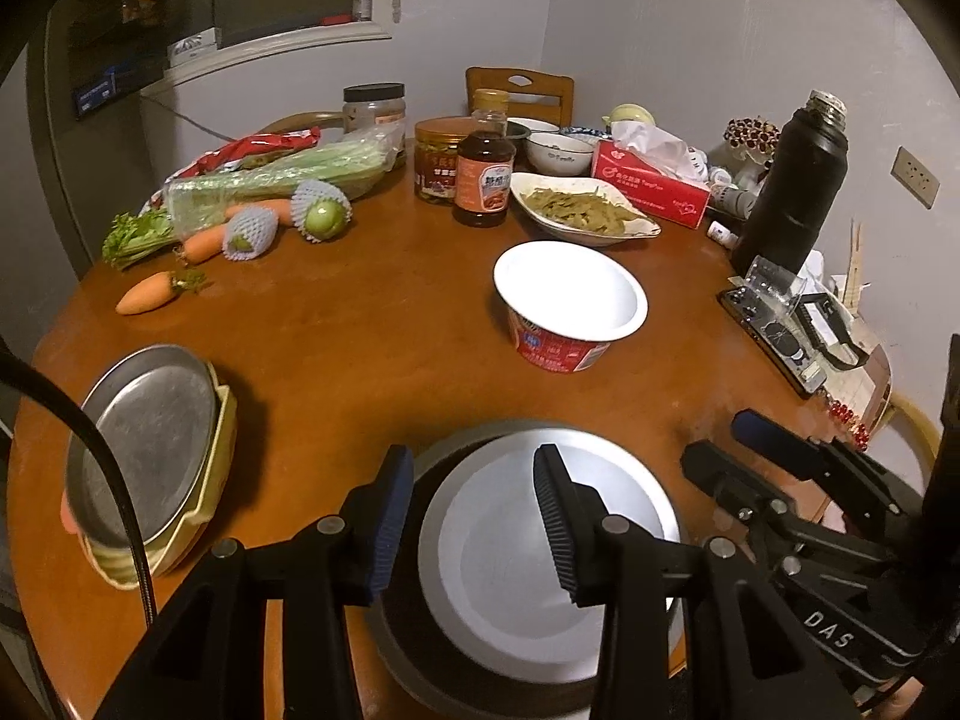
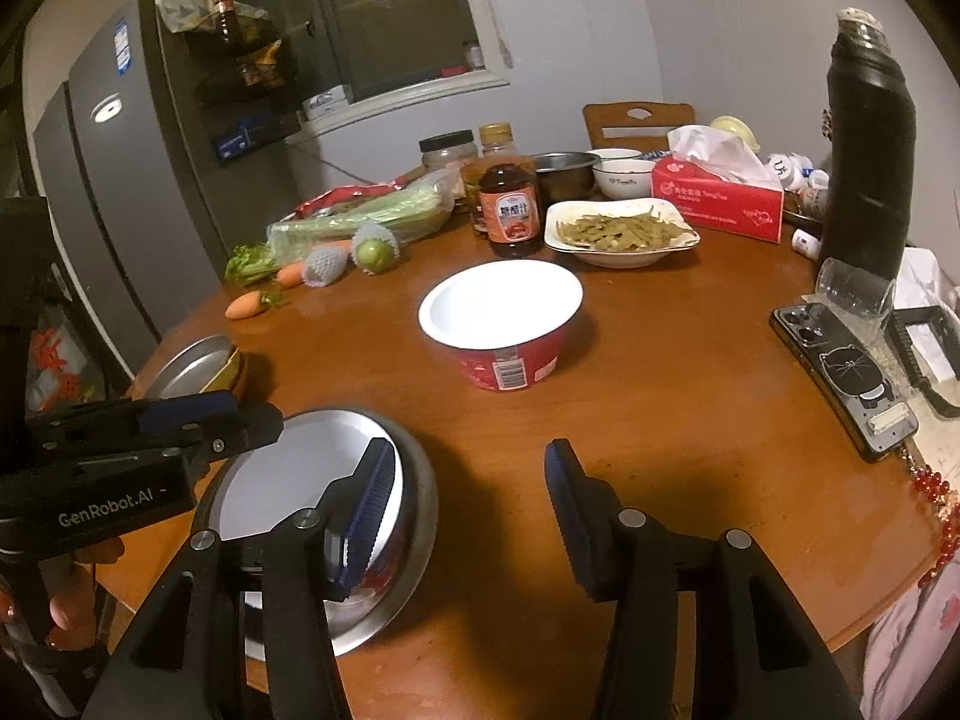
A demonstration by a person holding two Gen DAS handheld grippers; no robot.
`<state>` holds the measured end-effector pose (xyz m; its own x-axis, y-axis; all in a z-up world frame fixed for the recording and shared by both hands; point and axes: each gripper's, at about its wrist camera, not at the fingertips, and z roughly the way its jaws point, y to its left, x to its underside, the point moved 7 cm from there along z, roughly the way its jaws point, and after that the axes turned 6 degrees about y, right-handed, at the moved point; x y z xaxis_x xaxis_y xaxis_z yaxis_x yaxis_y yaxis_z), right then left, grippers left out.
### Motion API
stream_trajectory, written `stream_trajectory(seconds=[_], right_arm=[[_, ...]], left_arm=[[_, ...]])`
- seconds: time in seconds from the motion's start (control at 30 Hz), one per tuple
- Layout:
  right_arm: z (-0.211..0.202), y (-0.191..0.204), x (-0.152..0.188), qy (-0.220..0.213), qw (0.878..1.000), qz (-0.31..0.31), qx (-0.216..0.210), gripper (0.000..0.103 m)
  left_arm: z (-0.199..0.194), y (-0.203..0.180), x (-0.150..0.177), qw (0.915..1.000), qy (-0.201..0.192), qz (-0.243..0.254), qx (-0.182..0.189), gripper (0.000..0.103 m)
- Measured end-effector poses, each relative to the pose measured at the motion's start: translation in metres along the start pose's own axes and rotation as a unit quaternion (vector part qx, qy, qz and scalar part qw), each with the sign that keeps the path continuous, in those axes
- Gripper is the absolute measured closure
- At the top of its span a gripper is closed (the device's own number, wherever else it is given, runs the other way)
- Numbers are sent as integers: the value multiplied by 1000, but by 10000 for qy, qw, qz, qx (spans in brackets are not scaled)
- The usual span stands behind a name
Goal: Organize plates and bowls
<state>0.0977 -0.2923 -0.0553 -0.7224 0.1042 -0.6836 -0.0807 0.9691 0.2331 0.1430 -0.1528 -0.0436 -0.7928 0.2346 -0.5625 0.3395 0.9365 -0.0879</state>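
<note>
A red instant-noodle bowl with a white inside [image 1: 570, 306] [image 2: 501, 321] stands mid-table. At the near edge a white-lined bowl [image 1: 528, 564] [image 2: 288, 486] sits nested in a steel bowl [image 1: 396, 660] [image 2: 414, 510]. My left gripper [image 1: 474, 522] is open over this stack, one finger inside the rim, one outside. My right gripper [image 2: 468, 516] is open just right of the stack; it also shows in the left wrist view [image 1: 750, 450]. A steel plate on a yellow dish [image 1: 144, 450] [image 2: 192, 366] lies at the left edge.
At the back stand a dish of green beans [image 1: 582, 210] [image 2: 621, 231], sauce bottle [image 1: 483, 180], jars, white bowls [image 1: 558, 153], tissue box [image 1: 651, 183], black thermos [image 1: 792, 180] and vegetables [image 1: 240, 210]. A phone [image 2: 846, 378] lies at the right edge.
</note>
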Motion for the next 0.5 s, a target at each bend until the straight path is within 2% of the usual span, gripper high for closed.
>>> stream_trajectory(seconds=[0.5], right_arm=[[17, -7, -27, -34, 9999, 45, 143, 49]], left_arm=[[17, -3, -39, 9997, -24, 249, 35, 60]])
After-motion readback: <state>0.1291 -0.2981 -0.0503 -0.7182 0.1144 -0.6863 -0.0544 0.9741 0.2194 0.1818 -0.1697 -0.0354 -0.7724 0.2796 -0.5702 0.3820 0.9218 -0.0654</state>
